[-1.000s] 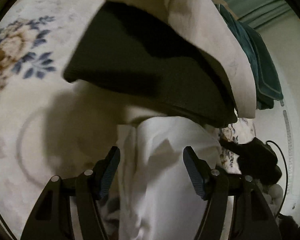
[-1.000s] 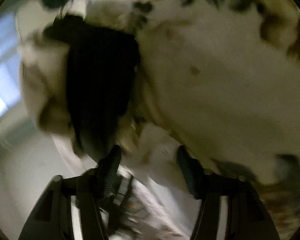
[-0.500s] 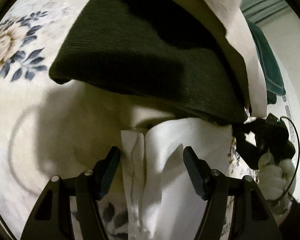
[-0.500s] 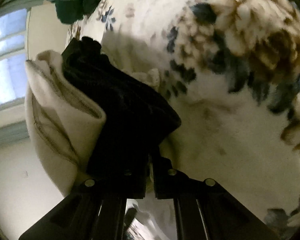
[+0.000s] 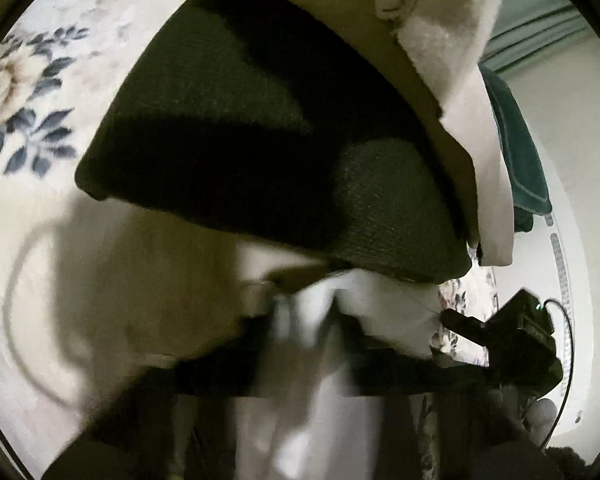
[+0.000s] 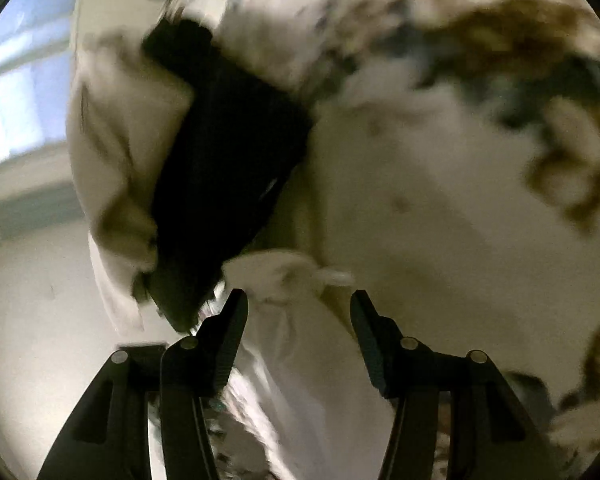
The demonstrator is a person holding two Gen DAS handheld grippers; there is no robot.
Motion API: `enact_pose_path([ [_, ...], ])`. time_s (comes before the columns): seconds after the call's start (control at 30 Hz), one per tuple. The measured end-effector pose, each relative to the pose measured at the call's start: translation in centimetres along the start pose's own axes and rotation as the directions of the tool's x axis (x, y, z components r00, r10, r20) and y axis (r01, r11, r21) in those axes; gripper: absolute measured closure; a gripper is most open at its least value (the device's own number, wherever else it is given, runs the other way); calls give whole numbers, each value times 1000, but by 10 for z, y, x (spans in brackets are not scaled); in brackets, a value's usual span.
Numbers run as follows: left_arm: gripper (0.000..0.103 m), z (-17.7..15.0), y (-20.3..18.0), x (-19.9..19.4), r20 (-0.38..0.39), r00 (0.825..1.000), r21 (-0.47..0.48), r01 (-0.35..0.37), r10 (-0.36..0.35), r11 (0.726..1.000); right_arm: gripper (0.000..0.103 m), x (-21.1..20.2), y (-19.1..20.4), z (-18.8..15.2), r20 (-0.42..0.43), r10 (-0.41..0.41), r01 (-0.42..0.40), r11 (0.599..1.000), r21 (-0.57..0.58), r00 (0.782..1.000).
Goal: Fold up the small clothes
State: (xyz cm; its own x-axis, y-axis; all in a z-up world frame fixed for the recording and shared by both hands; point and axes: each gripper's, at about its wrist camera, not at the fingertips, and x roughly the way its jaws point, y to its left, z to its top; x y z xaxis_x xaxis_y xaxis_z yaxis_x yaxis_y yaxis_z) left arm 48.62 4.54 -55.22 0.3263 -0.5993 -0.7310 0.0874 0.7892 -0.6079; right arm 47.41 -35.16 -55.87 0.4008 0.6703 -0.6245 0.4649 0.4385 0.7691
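Lying stacked: one dark garment, one cream; right tool released, left tool's state blurred.

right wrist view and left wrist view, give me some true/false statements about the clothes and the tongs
1. The right tongs stand open, fingers apart. True.
2. The right tongs clamp the dark knit garment. False: white cloth lies between its open fingers, ungripped.
3. The bedding under the clothes is plain grey. False: it is cream with blue and tan flowers.
4. A cream garment lies over the dark knit one. True.
5. The left tongs are sharp and plainly open. False: they are motion-blurred, with white cloth at the fingers.
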Motion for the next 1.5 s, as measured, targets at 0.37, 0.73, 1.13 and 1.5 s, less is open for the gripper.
enact_pose_path([
  [0.37,84,1,19,-5,-9,1000,-97,-16,16,995,87,55,63,15,24,-241,242,964,-111,970],
  [0.73,36,-10,42,22,-59,965,-210,240,-257,948,31,87,36,15,-163,-35,24,998,-64,986],
  [1.13,95,5,-3,12,-23,990,-16,137,-137,990,90,134,89,-11,-146,-36,4,978,-210,989],
  [1.5,94,-31,-46,-42,50,984,88,167,-172,982,90,123,150,-69,-144,5,-62,915,-398,990],
])
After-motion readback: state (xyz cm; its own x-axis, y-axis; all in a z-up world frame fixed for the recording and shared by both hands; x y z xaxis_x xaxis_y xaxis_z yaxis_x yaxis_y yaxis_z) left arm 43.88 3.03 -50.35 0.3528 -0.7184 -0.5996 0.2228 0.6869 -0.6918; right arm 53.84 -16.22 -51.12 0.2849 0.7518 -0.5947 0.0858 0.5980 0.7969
